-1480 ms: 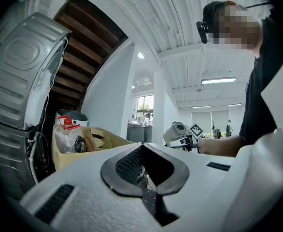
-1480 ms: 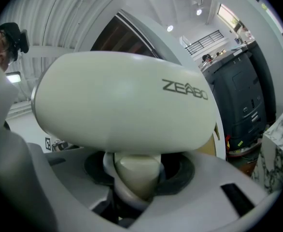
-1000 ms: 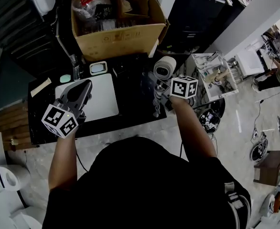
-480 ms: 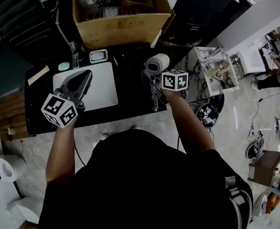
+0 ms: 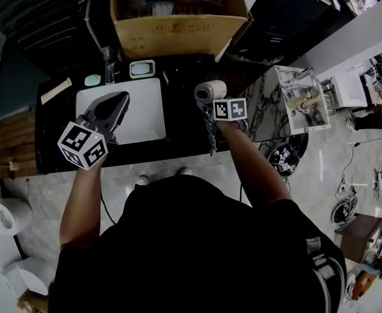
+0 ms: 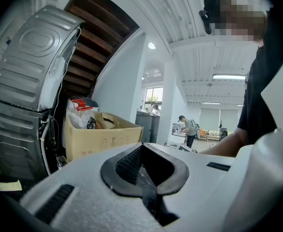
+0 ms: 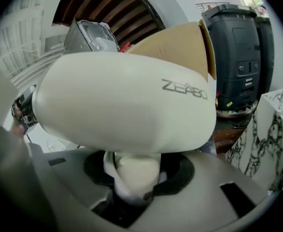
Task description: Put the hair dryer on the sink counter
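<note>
Both forearms extended; right claw [image 5: 209, 113] tilted down, clamped on dryer [image 5: 205, 91] handle, dryer over table [image 5: 184, 135] just right of sink [image 5: 148, 119]; left claw [image 5: 116, 103] level, closed, empty, over sink's left side.

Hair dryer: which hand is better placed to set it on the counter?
Right: the right gripper holds the hair dryer over the counter; the left gripper is shut, empty.

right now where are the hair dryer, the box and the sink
hair dryer [image 7: 127, 100]: right gripper view, side of its barrel
box [image 5: 171, 34]: head view, front wall
sink [image 5: 145, 109]: head view, bare right part of the basin
</note>
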`<act>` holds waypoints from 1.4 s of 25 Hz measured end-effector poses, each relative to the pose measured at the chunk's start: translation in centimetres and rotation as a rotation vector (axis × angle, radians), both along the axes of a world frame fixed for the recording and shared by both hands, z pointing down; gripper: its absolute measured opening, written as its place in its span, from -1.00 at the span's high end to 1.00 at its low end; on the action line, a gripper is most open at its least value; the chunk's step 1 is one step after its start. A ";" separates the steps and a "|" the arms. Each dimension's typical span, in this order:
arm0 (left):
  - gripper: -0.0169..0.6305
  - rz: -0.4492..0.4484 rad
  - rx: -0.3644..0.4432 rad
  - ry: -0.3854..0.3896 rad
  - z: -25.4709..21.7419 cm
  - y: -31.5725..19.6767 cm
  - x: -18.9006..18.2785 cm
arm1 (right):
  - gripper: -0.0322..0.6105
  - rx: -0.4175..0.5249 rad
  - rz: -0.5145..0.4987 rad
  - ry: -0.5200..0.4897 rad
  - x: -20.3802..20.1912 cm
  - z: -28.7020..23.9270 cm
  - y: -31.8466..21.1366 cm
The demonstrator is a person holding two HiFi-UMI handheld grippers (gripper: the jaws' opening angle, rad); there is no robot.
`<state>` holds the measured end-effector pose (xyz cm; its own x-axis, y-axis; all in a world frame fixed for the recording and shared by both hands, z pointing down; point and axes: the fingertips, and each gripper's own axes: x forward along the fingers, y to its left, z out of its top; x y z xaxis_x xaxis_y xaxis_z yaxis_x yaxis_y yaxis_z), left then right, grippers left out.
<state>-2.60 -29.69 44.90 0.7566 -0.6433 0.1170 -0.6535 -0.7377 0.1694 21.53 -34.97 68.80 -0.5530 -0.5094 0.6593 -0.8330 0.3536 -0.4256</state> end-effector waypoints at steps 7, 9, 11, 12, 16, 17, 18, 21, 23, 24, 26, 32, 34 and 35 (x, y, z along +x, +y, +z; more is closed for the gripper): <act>0.90 0.001 -0.021 -0.006 1.0 -0.2 -0.5 | 0.39 -0.037 0.013 0.073 0.3 3.2 -0.9; 0.90 0.004 -0.032 -0.007 1.3 -0.1 -0.6 | 0.39 -0.062 0.016 0.086 0.2 4.4 -0.8; 0.90 0.006 -0.041 -0.007 1.5 -0.1 -0.7 | 0.39 -0.077 0.007 0.115 0.0 5.4 -0.8; 0.90 0.009 -0.046 -0.006 1.5 -0.1 -0.8 | 0.39 -0.082 0.000 0.132 0.0 5.9 -0.9; 0.90 0.022 -0.065 -0.006 2.1 0.3 -0.8 | 0.39 -0.105 0.015 0.145 -0.1 7.4 -1.2; 0.90 0.020 -0.072 -0.002 2.3 0.4 -0.8 | 0.39 -0.111 0.020 0.147 -0.1 7.7 -1.2; 0.90 0.017 -0.078 0.002 2.4 0.4 -1.0 | 0.39 -0.114 0.023 0.152 0.0 8.0 -1.3; 0.90 0.012 -0.090 -0.001 2.8 0.2 -1.3 | 0.39 -0.125 0.029 0.170 0.2 8.8 -1.9; 0.90 0.008 -0.095 -0.006 2.9 0.0 -1.6 | 0.39 -0.137 0.033 0.181 0.3 9.4 -2.2; 0.90 0.005 -0.096 -0.007 3.0 -0.1 -1.7 | 0.39 -0.142 0.036 0.184 0.3 9.6 -2.3; 0.90 -0.002 -0.098 -0.006 3.1 -0.2 -2.0 | 0.39 -0.153 0.043 0.185 0.2 10.1 -2.6; 0.90 -0.011 -0.127 0.017 3.8 -0.4 -2.2 | 0.39 -0.189 0.064 0.214 0.1 11.2 -3.0; 0.90 -0.011 -0.129 0.018 3.9 -0.5 -2.3 | 0.39 -0.200 0.079 0.226 0.1 11.7 -3.2; 0.90 -0.012 -0.130 0.017 4.0 -0.5 -2.4 | 0.39 -0.207 0.087 0.233 0.2 11.9 -3.3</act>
<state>-4.98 -30.20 48.86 0.7516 -0.6324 0.1877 -0.6583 -0.7009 0.2745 21.68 -38.28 80.67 -0.3348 -0.3900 0.8578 -0.9399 0.2025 -0.2748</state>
